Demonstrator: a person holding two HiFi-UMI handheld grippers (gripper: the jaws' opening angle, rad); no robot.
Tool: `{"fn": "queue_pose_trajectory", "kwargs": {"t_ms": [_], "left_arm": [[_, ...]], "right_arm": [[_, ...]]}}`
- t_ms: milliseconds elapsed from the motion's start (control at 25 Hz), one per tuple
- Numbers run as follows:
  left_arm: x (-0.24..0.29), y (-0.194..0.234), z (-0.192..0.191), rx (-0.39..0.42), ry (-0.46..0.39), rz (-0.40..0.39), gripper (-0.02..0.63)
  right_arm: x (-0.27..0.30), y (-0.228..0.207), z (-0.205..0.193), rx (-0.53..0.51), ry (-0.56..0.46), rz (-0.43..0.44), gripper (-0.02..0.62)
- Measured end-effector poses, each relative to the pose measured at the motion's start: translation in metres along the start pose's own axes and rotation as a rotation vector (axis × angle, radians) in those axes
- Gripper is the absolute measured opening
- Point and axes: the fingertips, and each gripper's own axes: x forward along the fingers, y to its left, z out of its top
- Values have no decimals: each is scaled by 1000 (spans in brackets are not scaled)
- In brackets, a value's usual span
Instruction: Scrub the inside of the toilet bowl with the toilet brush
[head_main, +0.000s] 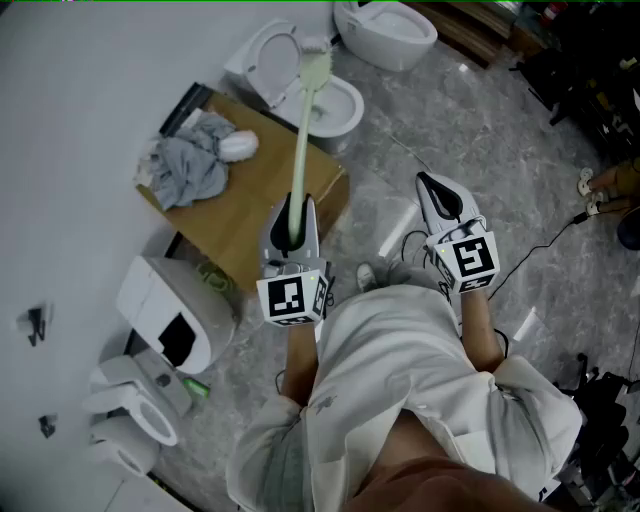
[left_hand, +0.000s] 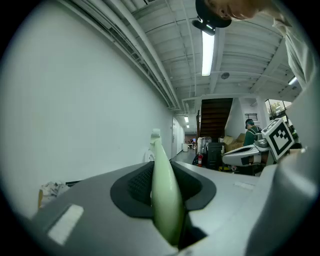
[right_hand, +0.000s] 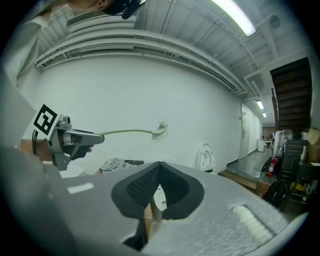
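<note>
On the floor (head_main: 480, 130) by the white wall (head_main: 80, 120): white toilet bowl (head_main: 338, 108), lid up against the wall.

- Left tool (head_main: 291, 218): jaws clamped on the butt end of the toilet brush (head_main: 302, 140). In the left gripper view the pale green handle fills the gap between the dark pads.
- Brush long axis runs straight out along the left tool, away from the person toward the wall end of the floor. In the right gripper view the handle is near level, with a slight bow.
- Brush head is at the far end, bristles facing down. It is up in the air, not in the bowl. In the head view it overlaps the bowl's rear rim beside the lid.
- Right tool (head_main: 440, 195): jaws closed together, nothing between them. It is held level with the left tool, well apart to its right, over bare floor.

Surface and room:
- Floor is grey marbled tile, glossy, with a black cable (head_main: 545, 240) across its right side.
- Brown box (head_main: 250, 215) sits against the wall just in front of the bowl, with a crumpled grey cloth (head_main: 195, 165) on its left part.
- Second toilet (head_main: 385, 30) stands at the far edge of the floor; more white toilet units (head_main: 170, 320) stand along the wall at the near left.
- Corridor with ceiling strip lights runs beyond, and a dark staircase (left_hand: 216, 112) stands at its end.
</note>
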Motion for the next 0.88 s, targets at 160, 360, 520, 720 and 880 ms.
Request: {"fn": "queue_pose_trajectory", "kwargs": {"t_ms": [160, 360, 520, 720, 880], "left_arm": [[8, 2, -3, 1, 1, -16, 117], [20, 3, -5, -2, 5, -28, 117], [31, 5, -8, -4, 7, -27, 117], [54, 9, -9, -3, 9, -18, 117], [82, 13, -10, 0, 10, 2, 117]], "right_arm": [[6, -1, 0, 12, -17, -26, 3], [12, -4, -2, 9, -8, -27, 3], [21, -11, -6, 10, -2, -25, 3], [41, -25, -10, 14, 6, -7, 3], [65, -45, -13, 18, 10, 10, 3]]}}
